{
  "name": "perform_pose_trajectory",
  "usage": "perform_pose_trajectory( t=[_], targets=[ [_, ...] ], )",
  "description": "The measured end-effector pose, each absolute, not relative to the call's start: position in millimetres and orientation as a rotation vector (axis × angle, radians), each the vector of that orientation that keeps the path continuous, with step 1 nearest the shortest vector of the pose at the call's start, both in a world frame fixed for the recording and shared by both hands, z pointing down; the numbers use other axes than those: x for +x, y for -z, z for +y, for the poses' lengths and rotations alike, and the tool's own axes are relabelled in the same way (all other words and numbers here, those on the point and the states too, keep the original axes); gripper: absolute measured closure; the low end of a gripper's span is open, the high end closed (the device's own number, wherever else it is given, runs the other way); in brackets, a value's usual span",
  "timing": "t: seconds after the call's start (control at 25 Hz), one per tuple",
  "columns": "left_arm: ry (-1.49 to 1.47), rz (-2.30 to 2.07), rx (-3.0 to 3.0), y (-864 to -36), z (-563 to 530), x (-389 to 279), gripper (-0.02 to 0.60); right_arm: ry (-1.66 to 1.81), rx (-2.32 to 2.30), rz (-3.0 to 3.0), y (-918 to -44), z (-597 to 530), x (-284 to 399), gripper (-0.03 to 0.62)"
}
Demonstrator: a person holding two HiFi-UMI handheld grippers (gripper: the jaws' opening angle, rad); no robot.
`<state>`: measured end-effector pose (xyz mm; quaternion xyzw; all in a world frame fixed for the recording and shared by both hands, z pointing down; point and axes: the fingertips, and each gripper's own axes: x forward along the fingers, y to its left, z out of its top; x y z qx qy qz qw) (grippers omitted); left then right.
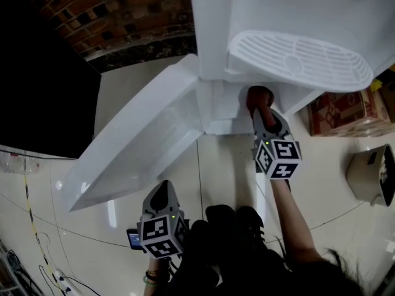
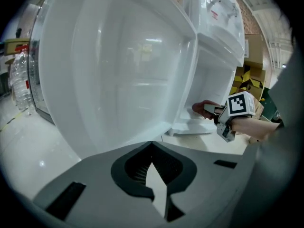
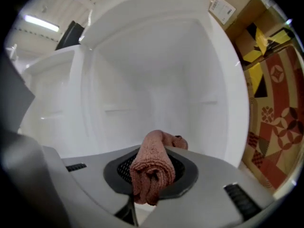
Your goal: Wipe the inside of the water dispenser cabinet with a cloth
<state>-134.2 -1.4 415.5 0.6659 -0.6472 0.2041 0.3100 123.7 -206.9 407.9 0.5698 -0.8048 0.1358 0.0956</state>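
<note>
Right gripper [image 1: 264, 113]: arm stretched forward, jaws clamped on cloth [image 3: 151, 167] at cabinet [image 3: 156, 65] front edge
Left gripper [image 1: 162, 193]: held low, jaws together, empty
Cloth: pink, bunched roll

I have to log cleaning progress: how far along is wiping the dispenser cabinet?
Done: the cabinet door stands open, and the right gripper is shut on the cloth. In hand: the cloth is at the cabinet opening, low down. Left: the wiping itself; which walls are already wiped cannot be told. The left gripper hangs outside, shut and empty.
</note>
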Motion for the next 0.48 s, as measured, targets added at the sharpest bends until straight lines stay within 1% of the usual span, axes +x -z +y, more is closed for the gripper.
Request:
perform_pose_trajectory(
  t=[0.12, 0.24, 0.36, 0.48],
  targets=[
    [-0.545, -1.701, 1.775, -414.5, 0.4, -127.9, 0.578, -0.42, 1.494, -2.551, -400.7, -185.2, 65.4, 0.519],
    [-0.551, -1.701, 1.773, -415.5, 2.9, -126.0, 0.578, -0.436, 1.364, -2.585, -415.8, -171.9, 35.9, 0.517],
    [-0.544, -1.715, 1.752, -414.5, 6.8, -131.9, 0.578, -0.483, 1.38, -2.52, -438.7, -169.5, 47.6, 0.518],
    [-0.527, -1.73, 1.738, -412.5, 8.3, -137.1, 0.578, -0.508, 1.507, -2.437, -444.4, -179.7, 89.1, 0.518]
  ],
)
